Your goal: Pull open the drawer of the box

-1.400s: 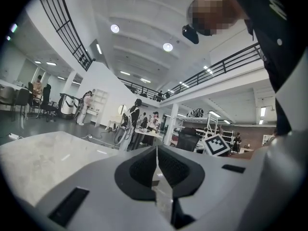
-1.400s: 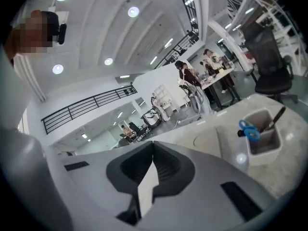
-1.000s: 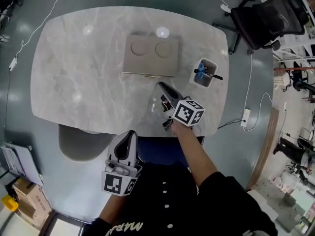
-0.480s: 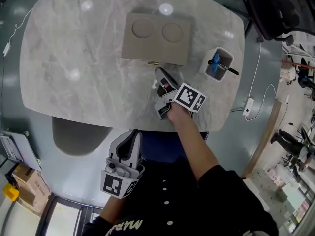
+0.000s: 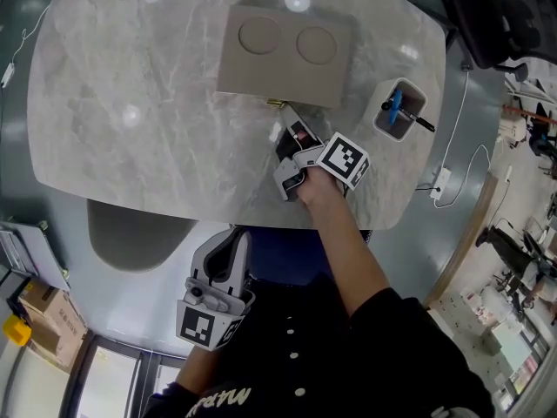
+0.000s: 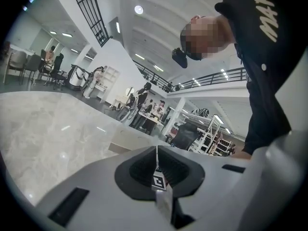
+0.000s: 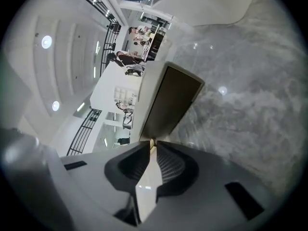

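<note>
— Grey marbled surface (image 5: 130,129), rounded corners, dark floor (image 5: 52,198) all round. What is on it?

— Beige box (image 5: 287,55) at the far middle, lying flat, two round recesses in its top. White pen cup (image 5: 399,111) to its right, apart from it, with a blue pen (image 5: 393,107) inside. Black office chair (image 5: 500,16) beyond the far right corner.

— Drawer?

— On the near side of the box. Small gold handle (image 5: 274,104) sticks out from that near edge. Head view shows the drawer front level with the box; no gap made out.

— Right hand-held gripper (image 5: 282,116)?

— Over the surface, just near of the box and pointed at it, tips at the handle. Its own view: jaws narrow, almost together, pinched on a pale gold bit at the very tips, which I take to be the handle. Dark drawer front fills the view straight ahead.

— Left hand-held gripper (image 5: 231,240)?

— Off the surface, on the near side, close to the person's dark shirt, well apart from the box. Its own view: jaws closed together, nothing gripped, only its small marker tab at the seam. Tips point toward the near edge of the surface.

— Anything touching the box besides the right one?

— Only the surface under it.
</note>
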A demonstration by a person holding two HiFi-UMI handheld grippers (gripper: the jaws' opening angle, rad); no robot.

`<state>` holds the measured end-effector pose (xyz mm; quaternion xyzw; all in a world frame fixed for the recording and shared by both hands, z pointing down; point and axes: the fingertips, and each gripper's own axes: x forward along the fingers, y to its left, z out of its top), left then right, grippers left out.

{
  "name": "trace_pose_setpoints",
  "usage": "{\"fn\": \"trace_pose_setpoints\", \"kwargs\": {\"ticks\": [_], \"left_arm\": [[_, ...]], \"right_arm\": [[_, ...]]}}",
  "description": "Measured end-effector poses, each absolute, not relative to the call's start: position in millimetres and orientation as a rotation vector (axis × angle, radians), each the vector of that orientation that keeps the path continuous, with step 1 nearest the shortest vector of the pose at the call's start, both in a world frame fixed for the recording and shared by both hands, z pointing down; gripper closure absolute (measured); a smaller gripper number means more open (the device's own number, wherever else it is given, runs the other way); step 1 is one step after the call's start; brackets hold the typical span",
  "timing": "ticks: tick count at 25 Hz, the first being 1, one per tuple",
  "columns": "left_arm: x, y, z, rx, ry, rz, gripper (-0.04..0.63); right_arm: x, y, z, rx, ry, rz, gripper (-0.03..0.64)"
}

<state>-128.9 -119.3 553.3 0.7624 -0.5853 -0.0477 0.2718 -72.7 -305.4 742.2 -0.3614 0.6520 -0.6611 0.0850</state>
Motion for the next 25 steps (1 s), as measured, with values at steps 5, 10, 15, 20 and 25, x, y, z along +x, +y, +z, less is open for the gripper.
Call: {"fn": "trace_pose_setpoints", "kwargs": {"ticks": [5, 10, 15, 20, 25], "left_arm": [[-131, -117, 555, 2.044, -1.582, -0.126, 0.575], [-130, -114, 554, 2.047, -1.588, -0.122, 0.575], [-130, -112, 547, 2.066, -1.598, -0.116, 0.574], [-127, -111, 536, 2.094, -1.604, -0.112, 0.574], [-126, -105, 524, 2.121, -1.618, -0.105, 0.575]], "right_arm": [[-76, -310, 742, -1.070, 1.936, -1.978, 0.586], [-75, -310, 743, -1.052, 1.938, -1.982, 0.591], [-74, -297, 743, -1.060, 1.961, -2.016, 0.591], [-72, -275, 742, -1.062, 1.975, -2.047, 0.590], [-68, -252, 738, -1.064, 2.009, -2.055, 0.589]]}}
